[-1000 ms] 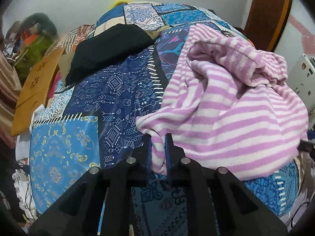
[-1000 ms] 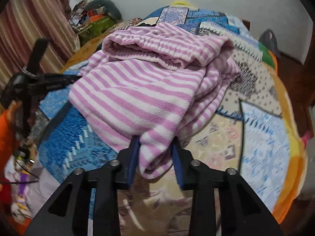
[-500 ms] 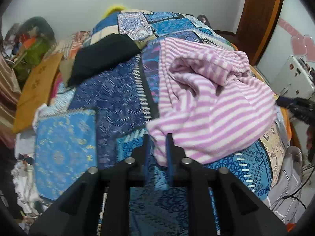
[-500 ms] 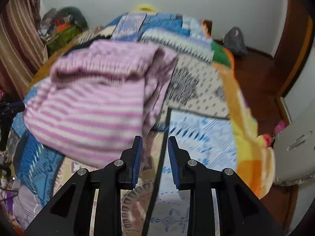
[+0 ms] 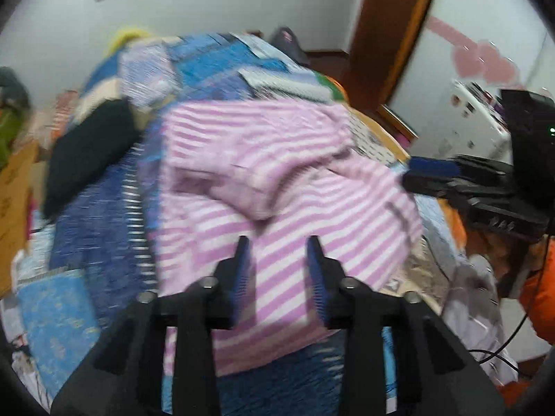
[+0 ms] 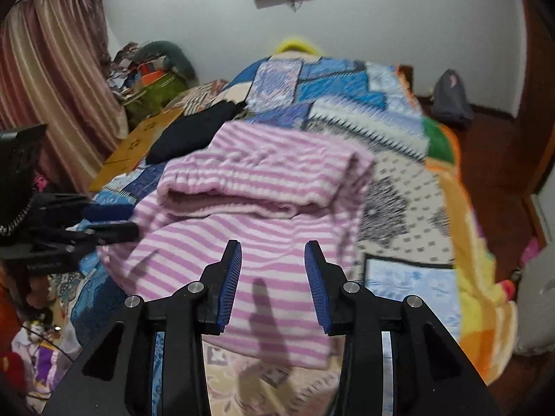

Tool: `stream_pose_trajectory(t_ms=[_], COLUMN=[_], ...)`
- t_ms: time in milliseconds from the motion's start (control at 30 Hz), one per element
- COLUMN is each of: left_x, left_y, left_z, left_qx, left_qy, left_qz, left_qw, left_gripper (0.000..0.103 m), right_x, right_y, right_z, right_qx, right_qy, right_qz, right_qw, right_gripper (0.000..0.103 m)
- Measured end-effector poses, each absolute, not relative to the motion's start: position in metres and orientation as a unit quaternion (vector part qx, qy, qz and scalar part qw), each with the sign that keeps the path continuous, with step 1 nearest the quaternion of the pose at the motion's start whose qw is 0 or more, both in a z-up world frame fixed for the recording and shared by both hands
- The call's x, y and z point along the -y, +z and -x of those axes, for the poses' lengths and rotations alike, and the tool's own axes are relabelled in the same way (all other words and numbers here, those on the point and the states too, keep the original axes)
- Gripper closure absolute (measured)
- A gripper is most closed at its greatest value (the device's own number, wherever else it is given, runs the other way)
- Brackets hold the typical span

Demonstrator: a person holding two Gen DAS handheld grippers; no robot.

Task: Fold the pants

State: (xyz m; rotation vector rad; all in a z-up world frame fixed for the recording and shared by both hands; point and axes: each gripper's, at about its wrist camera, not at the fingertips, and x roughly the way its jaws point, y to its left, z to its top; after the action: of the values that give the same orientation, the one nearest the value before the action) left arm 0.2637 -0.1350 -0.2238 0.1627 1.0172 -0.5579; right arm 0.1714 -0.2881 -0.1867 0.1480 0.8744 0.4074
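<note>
The pink and white striped pants (image 5: 277, 159) lie folded in a loose heap on the patchwork bedspread (image 5: 215, 66). My left gripper (image 5: 277, 242) hovers above their near edge. Its jaws stand apart and are closing, and only the cloth below shows between them, untouched. In the right wrist view the pants (image 6: 263, 180) fill the middle. My right gripper (image 6: 272, 244) hangs over their near part, jaws opening, pads off the cloth. Each gripper shows in the other's view: the right gripper (image 5: 411, 175) at the pants' right side, the left gripper (image 6: 125, 222) at their left side.
A black garment (image 6: 194, 131) lies on the bed's far left beside a cardboard sheet (image 6: 138, 145). A curtain (image 6: 52, 86) hangs left, with clutter behind it. A dark bag (image 6: 451, 100) sits on the floor beyond the bed. A person's orange sleeve (image 5: 541, 294) is at the right.
Both grippers let go of the pants' edge and drew back and up with their jaws apart, the right one first. The pants now rest on the bed.
</note>
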Motion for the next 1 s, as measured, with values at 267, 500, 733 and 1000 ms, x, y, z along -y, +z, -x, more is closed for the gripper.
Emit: stream_pose_trajectory(t_ms=[267, 500, 733, 1000], left_x=[0.156, 0.180, 0.158, 0.128], left_y=[-0.258, -0.248, -0.206, -0.210], left_z=[-0.322, -0.396, -0.444, -0.422], left_qx=[-0.521, -0.482, -0.437, -0.447], left_qy=[-0.256, -0.203, -0.183, -0.178], left_qz=[-0.088, -0.147, -0.085, -0.097], left_qw=[0.809, 0.840, 0.876, 0.871], left_gripper=[0.077, 0.077, 0.077, 0.064], right_x=[0.289, 0.293, 0.315, 0.311], right_y=[-0.242, -0.235, -0.212, -0.212], right_z=[-0.186, -0.187, -0.203, -0.246], right_qx=[-0.470, -0.474, -0.435, -0.414], right_qy=[0.220, 0.234, 0.206, 0.206], right_qz=[-0.109, -0.108, -0.103, -0.088], right_qw=[0.848, 0.842, 0.870, 0.882], right_gripper=[0.069, 0.069, 0.068, 0.068])
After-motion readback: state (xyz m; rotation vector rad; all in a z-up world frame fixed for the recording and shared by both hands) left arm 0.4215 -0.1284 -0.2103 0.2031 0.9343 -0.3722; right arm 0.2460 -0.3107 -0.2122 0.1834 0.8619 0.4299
